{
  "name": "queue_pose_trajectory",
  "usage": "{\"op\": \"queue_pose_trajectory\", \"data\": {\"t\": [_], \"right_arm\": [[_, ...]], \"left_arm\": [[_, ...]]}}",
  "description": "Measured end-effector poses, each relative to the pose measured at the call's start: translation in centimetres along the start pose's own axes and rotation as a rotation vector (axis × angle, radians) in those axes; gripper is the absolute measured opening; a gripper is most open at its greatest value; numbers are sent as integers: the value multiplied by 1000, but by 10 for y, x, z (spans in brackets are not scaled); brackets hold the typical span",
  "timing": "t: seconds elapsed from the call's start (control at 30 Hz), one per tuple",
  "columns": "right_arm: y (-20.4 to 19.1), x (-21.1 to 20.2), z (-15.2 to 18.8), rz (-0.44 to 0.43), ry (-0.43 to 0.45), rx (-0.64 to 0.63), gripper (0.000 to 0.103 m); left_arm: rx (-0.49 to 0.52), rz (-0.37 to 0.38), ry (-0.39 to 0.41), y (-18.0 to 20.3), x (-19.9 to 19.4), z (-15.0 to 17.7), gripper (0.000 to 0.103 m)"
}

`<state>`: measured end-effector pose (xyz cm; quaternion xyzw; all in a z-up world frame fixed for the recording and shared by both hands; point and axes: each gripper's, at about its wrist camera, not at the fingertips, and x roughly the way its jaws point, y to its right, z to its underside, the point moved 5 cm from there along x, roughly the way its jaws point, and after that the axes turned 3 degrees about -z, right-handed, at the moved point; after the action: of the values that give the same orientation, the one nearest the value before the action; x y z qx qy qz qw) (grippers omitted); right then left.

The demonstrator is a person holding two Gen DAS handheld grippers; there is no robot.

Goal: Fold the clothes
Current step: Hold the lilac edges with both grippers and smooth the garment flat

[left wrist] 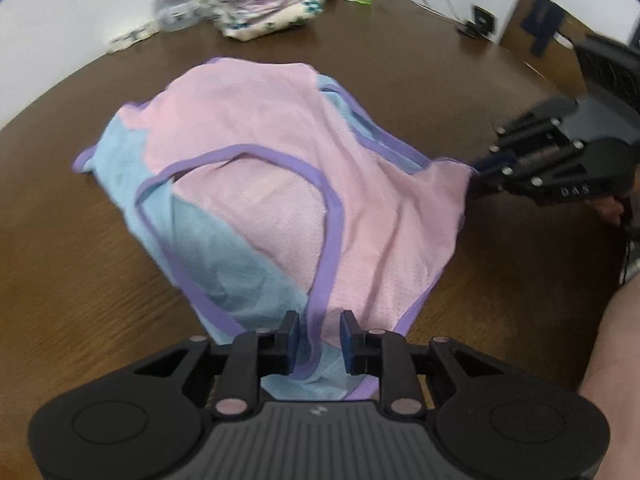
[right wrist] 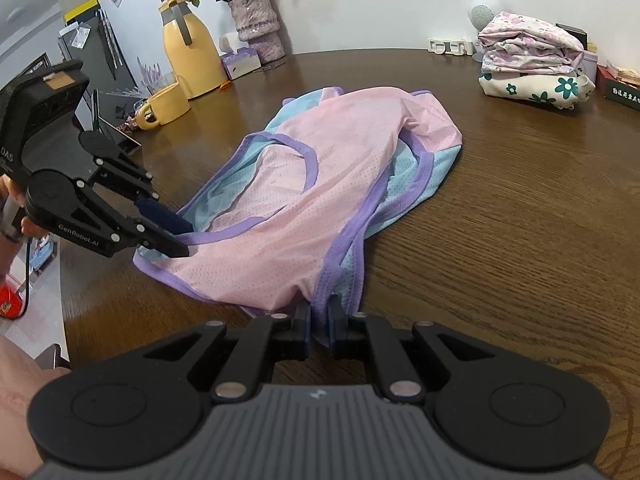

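Observation:
A pink and light-blue mesh vest with purple trim [left wrist: 260,140] [right wrist: 320,184] lies crumpled on the brown wooden table [left wrist: 400,60] [right wrist: 520,220]. My left gripper [left wrist: 319,336] [right wrist: 182,236] stands at the vest's near edge. Its jaws are slightly apart, and a strip of purple-trimmed cloth runs loosely between them without being pressed. My right gripper [right wrist: 319,320] [left wrist: 478,170] is shut on another purple-trimmed corner of the vest, pinching the cloth tight between its pads. The two grippers sit at neighbouring corners of the same end of the vest.
A stack of folded floral clothes [left wrist: 268,4] [right wrist: 532,64] sits at the table's far side. A yellow jug [right wrist: 192,52], a yellow mug [right wrist: 164,106], a tissue box [right wrist: 240,62] and a vase of flowers [right wrist: 256,20] stand along the back. The table's edge lies close to the left gripper.

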<state>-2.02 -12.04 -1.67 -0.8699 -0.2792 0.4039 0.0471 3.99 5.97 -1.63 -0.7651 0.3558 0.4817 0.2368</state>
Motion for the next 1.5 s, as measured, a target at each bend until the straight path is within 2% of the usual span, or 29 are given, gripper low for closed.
{"op": "queue_pose_trajectory", "data": {"t": [0.03, 0.13, 0.27, 0.4, 0.5, 0.6, 0.67, 0.8, 1.03, 1.1, 1.17, 1.27, 1.5], "right_arm": [[-1, 0, 0, 3, -5, -6, 7], [-3, 1, -1, 15, -17, -20, 7], [-3, 0, -1, 21, -15, -12, 8], [-2, -3, 0, 17, -11, -14, 8], [-2, -5, -3, 18, -7, -28, 8], [-2, -2, -6, 17, -22, -49, 9], [-5, 3, -8, 12, -31, -74, 16], [-13, 12, -12, -6, -43, -132, 16], [-13, 16, -19, -55, -63, -173, 24], [-17, 15, -19, -68, -63, -205, 23], [-20, 14, -17, -65, -71, -230, 15], [-23, 14, -16, -58, -79, -240, 11], [-22, 12, -15, -46, -80, -223, 11]], "left_arm": [[8, 5, -12, 0, 1, -2, 20], [9, 9, -30, 0, 2, -5, 2], [10, -32, 21, 5, -4, -3, 1], [-13, -84, 126, 13, -25, 0, 1], [-46, -156, 231, 14, -50, 0, 1], [-142, -231, 303, -1, -68, 3, 1], [-215, -257, 320, -13, -71, 7, 1], [-295, -240, 296, -24, -62, 22, 1], [-293, -173, 271, -24, -51, 34, 1], [-283, -151, 255, -25, -46, 36, 2], [-269, -145, 236, -26, -40, 39, 6], [-251, -149, 219, -29, -33, 37, 9], [-188, -151, 155, -34, -20, 35, 13]]}}
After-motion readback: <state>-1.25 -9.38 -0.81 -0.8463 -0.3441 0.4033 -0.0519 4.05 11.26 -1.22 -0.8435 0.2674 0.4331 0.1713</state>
